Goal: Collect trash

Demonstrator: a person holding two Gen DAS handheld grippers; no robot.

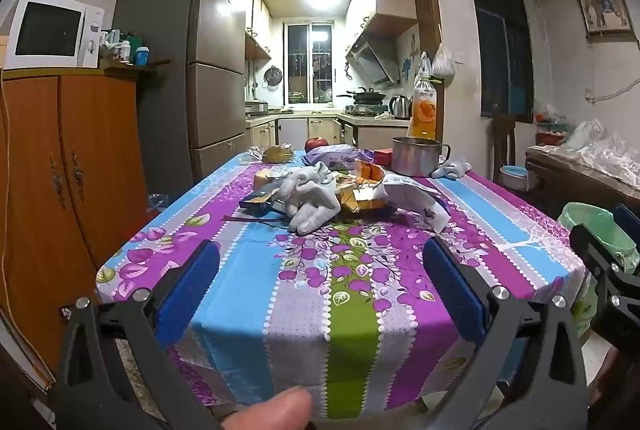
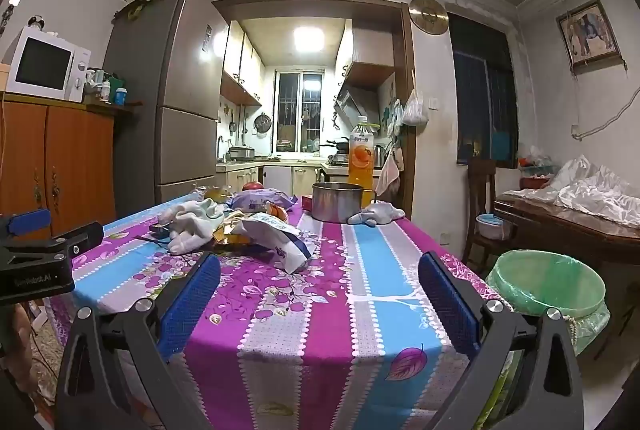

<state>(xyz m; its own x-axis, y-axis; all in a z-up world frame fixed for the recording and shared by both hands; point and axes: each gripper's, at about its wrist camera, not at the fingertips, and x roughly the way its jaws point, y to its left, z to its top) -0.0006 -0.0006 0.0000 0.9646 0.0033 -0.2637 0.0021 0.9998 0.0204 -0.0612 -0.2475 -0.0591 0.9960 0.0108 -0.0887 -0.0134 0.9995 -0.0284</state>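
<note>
Behind the white gloves (image 1: 310, 198), half-buried wrappers (image 1: 360, 196) blur together; both grippers' fingers (image 1: 188, 282) gape wide, empty.

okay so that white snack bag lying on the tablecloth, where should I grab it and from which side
Probably the near, open end of the white snack bag. It lies flat and crumpled, with that end lifted toward the open right gripper. Come in low from the table's near edge and pinch the flap.

Two gloves (image 1: 310, 196), one bottle (image 1: 425, 106), one pot (image 1: 414, 156)
</note>
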